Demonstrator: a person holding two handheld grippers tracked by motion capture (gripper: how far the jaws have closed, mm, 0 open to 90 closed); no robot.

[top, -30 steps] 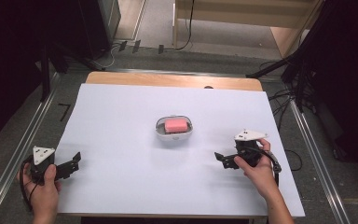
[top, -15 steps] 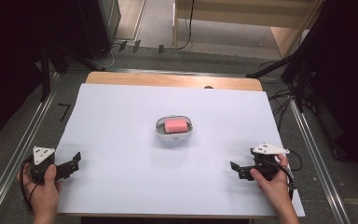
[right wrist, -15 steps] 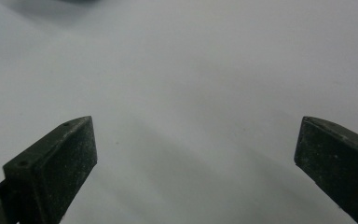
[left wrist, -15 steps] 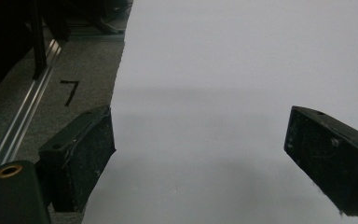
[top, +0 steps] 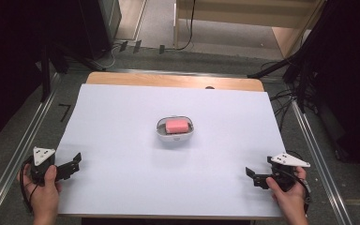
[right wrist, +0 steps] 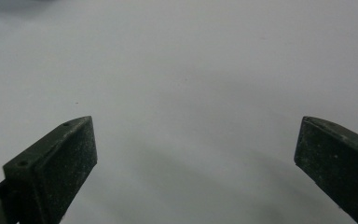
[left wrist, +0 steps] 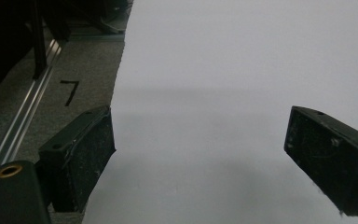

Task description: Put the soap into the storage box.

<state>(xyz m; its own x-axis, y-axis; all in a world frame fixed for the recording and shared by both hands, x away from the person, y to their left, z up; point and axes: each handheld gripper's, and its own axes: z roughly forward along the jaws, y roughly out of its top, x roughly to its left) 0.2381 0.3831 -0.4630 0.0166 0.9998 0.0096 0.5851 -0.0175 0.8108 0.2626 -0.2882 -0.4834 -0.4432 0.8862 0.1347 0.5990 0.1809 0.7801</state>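
A small white dish [top: 175, 134] holding a pink block [top: 176, 125] sits at the middle of the white table [top: 122, 122]. My left gripper [top: 75, 163] rests near the table's front left corner, held by a hand, its jaws wide apart with nothing between them [left wrist: 198, 154]. At the front right my right gripper [top: 251, 176] lies low over the table, also open and empty [right wrist: 196, 158]. Both grippers are far from the dish.
The white sheet covers the table, with a strip of wood [top: 173, 80] bare at the far edge. Metal rails [top: 28, 140] run along both sides. A "7" mark [left wrist: 69, 91] is on the grey floor left of the table. Cables [top: 281, 101] lie at the right.
My right gripper has drawn back toward the front right corner of the table, away from the dish. The left gripper has stayed put.
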